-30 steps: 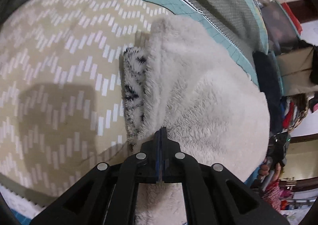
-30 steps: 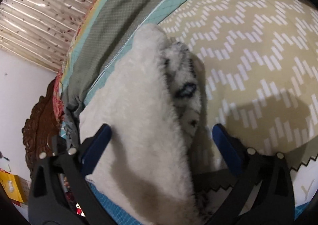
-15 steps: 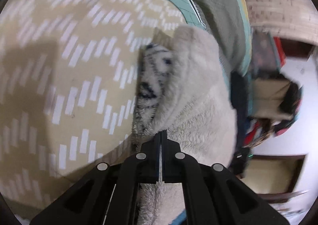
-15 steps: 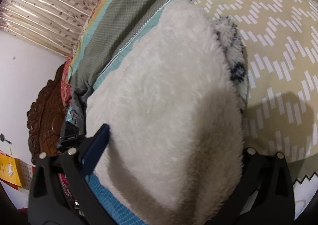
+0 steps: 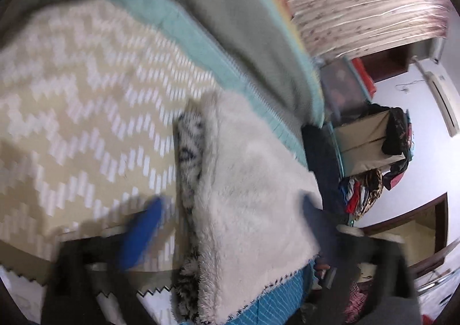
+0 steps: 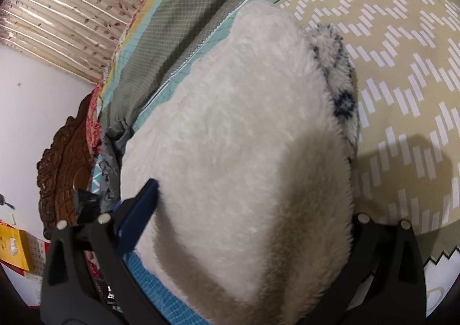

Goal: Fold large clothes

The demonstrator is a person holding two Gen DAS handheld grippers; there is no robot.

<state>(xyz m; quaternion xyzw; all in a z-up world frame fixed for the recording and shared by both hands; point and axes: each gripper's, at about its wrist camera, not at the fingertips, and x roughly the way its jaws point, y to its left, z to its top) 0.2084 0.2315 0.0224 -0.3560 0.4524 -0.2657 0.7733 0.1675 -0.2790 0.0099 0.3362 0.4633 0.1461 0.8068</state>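
Bedspread [image 5: 86, 101], tan with white zigzag bars, fills the left of the left-wrist view. On it lies the fluffy white garment [image 5: 253, 181], folded, its black-speckled edge [image 5: 187, 152] facing left. The left gripper [image 5: 230, 227] has just been opening; its 2 blue fingers [image 5: 141, 233] now stand wide on either side of the garment, not pressing it. In the right-wrist view, the right gripper [image 6: 253, 210] is spread too, the garment bulging between its fingers, with a floral curtain [image 6: 72, 9] behind.
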